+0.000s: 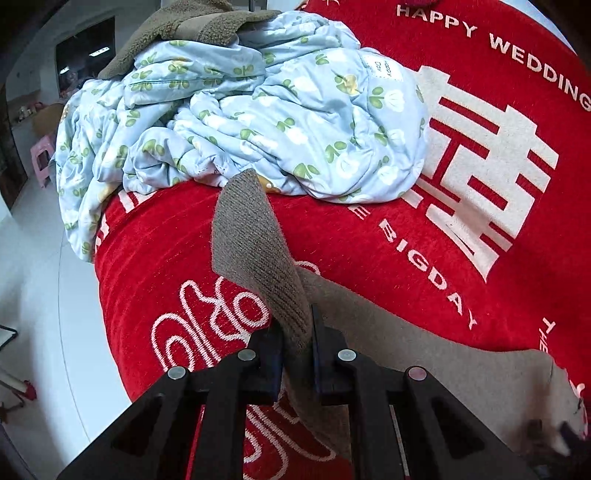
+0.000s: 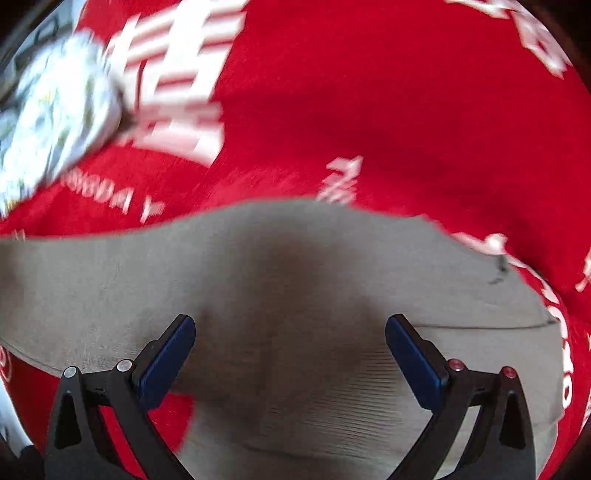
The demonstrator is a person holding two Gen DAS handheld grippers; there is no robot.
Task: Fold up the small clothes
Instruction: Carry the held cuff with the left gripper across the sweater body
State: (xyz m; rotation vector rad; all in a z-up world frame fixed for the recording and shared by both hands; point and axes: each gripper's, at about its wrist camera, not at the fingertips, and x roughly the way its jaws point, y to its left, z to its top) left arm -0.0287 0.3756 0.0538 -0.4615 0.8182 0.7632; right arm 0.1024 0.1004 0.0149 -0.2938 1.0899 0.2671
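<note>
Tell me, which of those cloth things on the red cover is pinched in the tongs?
The grey-brown knit garment: the left gripper is shut on its lifted edge. The blue floral quilt and brown fleece lie untouched behind.

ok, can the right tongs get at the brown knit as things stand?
Probably yes. The right tongs are open with the brown knit garment flat on the red blanket directly beneath them, nothing between. The left tongs grip another part, lifted.

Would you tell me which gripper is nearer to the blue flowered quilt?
Left. The left gripper, shut on the brown knit garment, is nearer the quilt; the open right gripper hovers farther away.
</note>
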